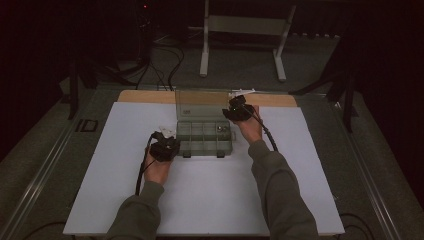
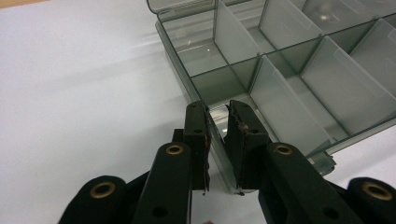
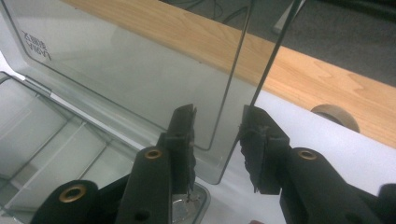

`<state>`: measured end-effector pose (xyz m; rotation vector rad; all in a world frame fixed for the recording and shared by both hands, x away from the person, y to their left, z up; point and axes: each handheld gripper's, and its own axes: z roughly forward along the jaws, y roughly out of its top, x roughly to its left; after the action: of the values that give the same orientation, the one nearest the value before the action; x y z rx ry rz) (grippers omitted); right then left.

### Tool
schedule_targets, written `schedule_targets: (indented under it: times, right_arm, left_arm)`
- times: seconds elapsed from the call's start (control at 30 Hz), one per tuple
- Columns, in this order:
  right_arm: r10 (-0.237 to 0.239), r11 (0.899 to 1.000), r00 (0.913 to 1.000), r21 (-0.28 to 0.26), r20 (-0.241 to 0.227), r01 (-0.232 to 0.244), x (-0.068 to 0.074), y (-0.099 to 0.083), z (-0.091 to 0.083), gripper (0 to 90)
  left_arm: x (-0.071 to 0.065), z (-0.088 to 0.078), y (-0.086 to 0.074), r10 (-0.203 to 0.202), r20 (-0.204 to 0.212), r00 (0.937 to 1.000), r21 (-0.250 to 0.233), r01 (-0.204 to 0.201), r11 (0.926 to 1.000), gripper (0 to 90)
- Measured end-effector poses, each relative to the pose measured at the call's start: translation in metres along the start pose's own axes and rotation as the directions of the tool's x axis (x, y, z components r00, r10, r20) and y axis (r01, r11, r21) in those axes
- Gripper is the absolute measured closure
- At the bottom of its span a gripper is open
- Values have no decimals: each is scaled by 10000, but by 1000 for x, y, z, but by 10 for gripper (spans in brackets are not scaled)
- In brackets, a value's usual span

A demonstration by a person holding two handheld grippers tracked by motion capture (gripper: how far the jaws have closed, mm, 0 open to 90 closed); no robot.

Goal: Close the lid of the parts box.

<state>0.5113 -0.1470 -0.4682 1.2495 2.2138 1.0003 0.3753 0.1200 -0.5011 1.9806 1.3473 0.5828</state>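
Left gripper fingers pinch the organizer box wall; right gripper fingers straddle its lid, apart

Compartment box: clear grey-green plastic, lid transparent, small dark lettering at corner. Mat: plain white. Table edge: light wood grain. Grippers: black, brass-coloured rivets. Sleeves: olive-grey.

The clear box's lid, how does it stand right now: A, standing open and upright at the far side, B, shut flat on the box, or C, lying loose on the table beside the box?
A: the lid rises upright from the far edge of the clear box, whose compartments lie uncovered, with the right gripper at the lid's side edge.
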Motion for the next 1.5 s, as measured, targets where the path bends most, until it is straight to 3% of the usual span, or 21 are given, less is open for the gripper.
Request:
schedule_targets:
  times: [0.47, 0.77, 1.5]
  right_arm:
    - [-723, 9972, 9966, -184, 391, 731, 9, -9, -12, 679]
    - [-1491, 9885, 9856, -127, 799, 1506, 18, -15, -18, 682]
    - [-1486, 9884, 9848, -180, 899, 1508, 25, -29, -29, 674]
  left_arm:
    - [0, 0, 0, 7, -34, 10000, -33, -7, 10000, 799]
    - [1, 1, 0, 25, 34, 10000, -54, -25, 10000, 798]
    - [2, 3, 1, 35, -5, 10000, -100, -35, 9999, 806]
